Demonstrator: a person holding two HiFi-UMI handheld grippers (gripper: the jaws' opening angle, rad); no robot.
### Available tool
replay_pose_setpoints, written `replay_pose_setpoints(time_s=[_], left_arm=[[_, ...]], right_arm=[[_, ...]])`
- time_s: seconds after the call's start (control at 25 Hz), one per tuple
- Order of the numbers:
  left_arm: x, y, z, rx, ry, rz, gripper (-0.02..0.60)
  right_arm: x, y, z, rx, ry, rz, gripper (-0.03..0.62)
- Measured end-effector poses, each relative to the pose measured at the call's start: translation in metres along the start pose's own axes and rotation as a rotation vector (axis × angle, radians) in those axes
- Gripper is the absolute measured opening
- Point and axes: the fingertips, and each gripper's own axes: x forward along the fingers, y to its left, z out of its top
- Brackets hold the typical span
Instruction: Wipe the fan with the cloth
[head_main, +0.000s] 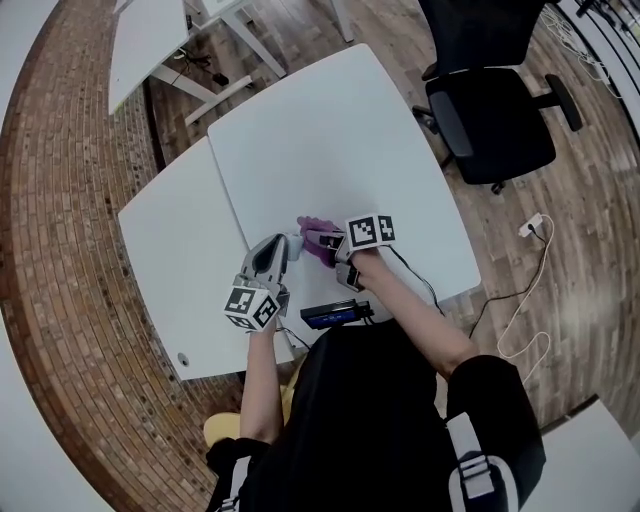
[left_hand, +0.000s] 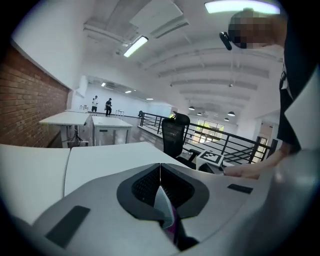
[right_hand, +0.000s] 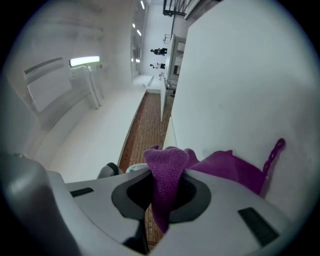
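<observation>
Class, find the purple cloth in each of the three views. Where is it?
Head view: cloth at the centre, over the white table.
Left gripper view: purple sliver at bottom centre, under the jaws.
Right gripper view: centre, pinched in the right hand-held gripper.
Shared landmark: the white table.

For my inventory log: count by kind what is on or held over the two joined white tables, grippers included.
Grippers: 2 (left gripper, right gripper)
Cloth: 1
Fan: 1
Dark device: 1
Total: 5
</observation>
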Motion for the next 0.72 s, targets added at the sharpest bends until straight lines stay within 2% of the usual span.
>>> replay_pose_setpoints(time_s=[0.12, 0.2, 0.28, 0.32, 0.4, 0.48, 0.52, 0.6, 0.68, 0.72], left_arm=[[0.007, -0.004, -0.006, 0.01, 0.016, 0.032, 0.002], [0.008, -0.003, -0.005, 0.017, 0.013, 0.047, 0.001], [0.007, -0.001, -0.004, 0.014, 0.009, 0.054, 0.002], [0.006, -0.001, -0.004, 0.015, 0.009, 0.057, 0.002], [0.005, -0.003, -0.005, 0.018, 0.008, 0.06, 0.002], [0.004, -0.003, -0.005, 0.016, -0.002, 0.059, 0.002], [0.003, -0.003, -0.004, 0.013, -0.01, 0.057, 0.0], [0.003, -0.001, -0.003, 0.007, -0.026, 0.055, 0.002], [0.002, 0.0, -0.003, 0.002, -0.033, 0.055, 0.002], [0.002, -0.001, -0.004, 0.001, -0.035, 0.056, 0.001]], right_arm=[[0.018, -0.017, -0.01, -0.027, 0.009, -0.063, 0.04], [0.022, -0.04, -0.009, -0.071, 0.025, -0.154, 0.04], [0.024, -0.066, -0.013, -0.138, 0.095, -0.256, 0.04], [0.023, -0.075, -0.014, -0.201, 0.143, -0.305, 0.04], [0.015, -0.082, -0.007, -0.414, 0.229, -0.425, 0.041], [0.006, -0.068, 0.016, -0.612, 0.223, -0.511, 0.04], [0.005, -0.055, 0.028, -0.633, 0.182, -0.487, 0.04], [0.014, -0.021, 0.042, -0.506, 0.101, -0.307, 0.04], [0.028, -0.002, 0.037, -0.365, 0.112, -0.146, 0.04], [0.036, -0.002, 0.028, -0.343, 0.154, -0.122, 0.04]])
